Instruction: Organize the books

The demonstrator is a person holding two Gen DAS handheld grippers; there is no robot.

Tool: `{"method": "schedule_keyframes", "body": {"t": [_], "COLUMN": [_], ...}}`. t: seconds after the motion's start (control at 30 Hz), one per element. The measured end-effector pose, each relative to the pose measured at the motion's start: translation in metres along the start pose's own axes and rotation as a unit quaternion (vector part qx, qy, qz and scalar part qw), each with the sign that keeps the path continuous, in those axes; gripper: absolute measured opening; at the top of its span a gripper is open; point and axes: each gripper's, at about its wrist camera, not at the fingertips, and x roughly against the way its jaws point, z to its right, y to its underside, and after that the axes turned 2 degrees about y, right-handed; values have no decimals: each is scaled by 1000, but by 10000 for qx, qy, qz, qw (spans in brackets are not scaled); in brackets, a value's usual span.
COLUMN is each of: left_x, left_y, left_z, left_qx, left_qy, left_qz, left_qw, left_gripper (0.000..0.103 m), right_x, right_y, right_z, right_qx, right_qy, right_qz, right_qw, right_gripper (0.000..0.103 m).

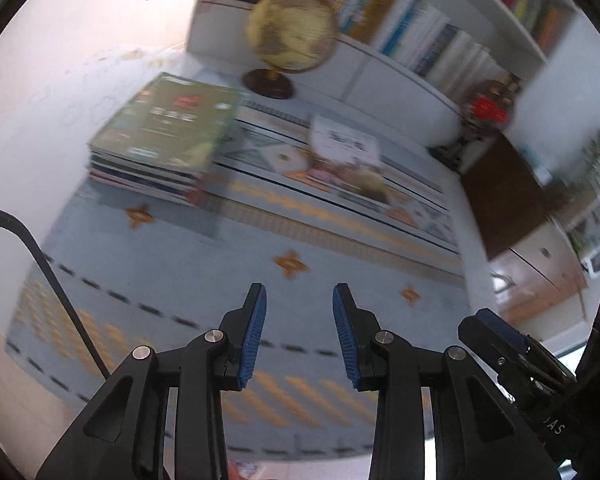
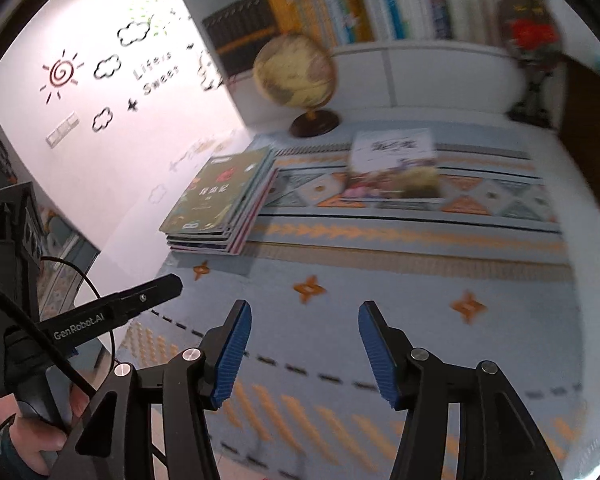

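Observation:
A stack of books topped by a green-covered book [image 1: 168,128] [image 2: 216,196] lies at the far left of the patterned tablecloth, against the wall. One single book with a white and picture cover [image 1: 348,156] [image 2: 394,164] lies flat to its right, apart from the stack. My left gripper [image 1: 299,296] hovers over the near cloth, jaws apart with nothing between them. My right gripper [image 2: 304,312] is also open and empty above the near cloth. Both are well short of the books.
A globe on a dark stand [image 1: 288,40] [image 2: 300,76] sits behind the books. Shelves of upright books [image 1: 440,36] [image 2: 340,4] line the back, with a red and black figure [image 2: 532,40] at the right. A hand [image 2: 36,440] holds the left gripper's handle.

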Motion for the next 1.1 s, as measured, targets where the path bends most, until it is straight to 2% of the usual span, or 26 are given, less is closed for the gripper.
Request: {"method": "schedule_keyframes", "body": {"t": [0.2,0.33,0.5,0.6,0.73,1.1], "left_x": [15,21,16,7,-11,-73], "left_y": [29,35,31,23,5,-75], "left_z": [52,76,87,85,82,59], "left_qx": [-331,-598,-738,-684,-699,-714], "left_qy": [237,290,306,333,294,60], "left_qz": [-23,-25,-13,-33,-79,-198], "left_qw": [9992,9978,9968,9971,9971,9972], "left_gripper": [32,36,41,48,48,48], "right_x": [53,70,76,69,53,-29], "right_y": [18,24,24,21,9,-67], "right_z": [24,32,41,46,54,61], "right_qx": [-190,-327,-394,-435,-505,-605], "right_qy": [151,184,289,349,418,381], "right_qz": [265,378,416,356,290,105], "right_qw": [9994,9986,9979,9978,9974,9974], "right_gripper": [56,56,56,56,56,56]}}
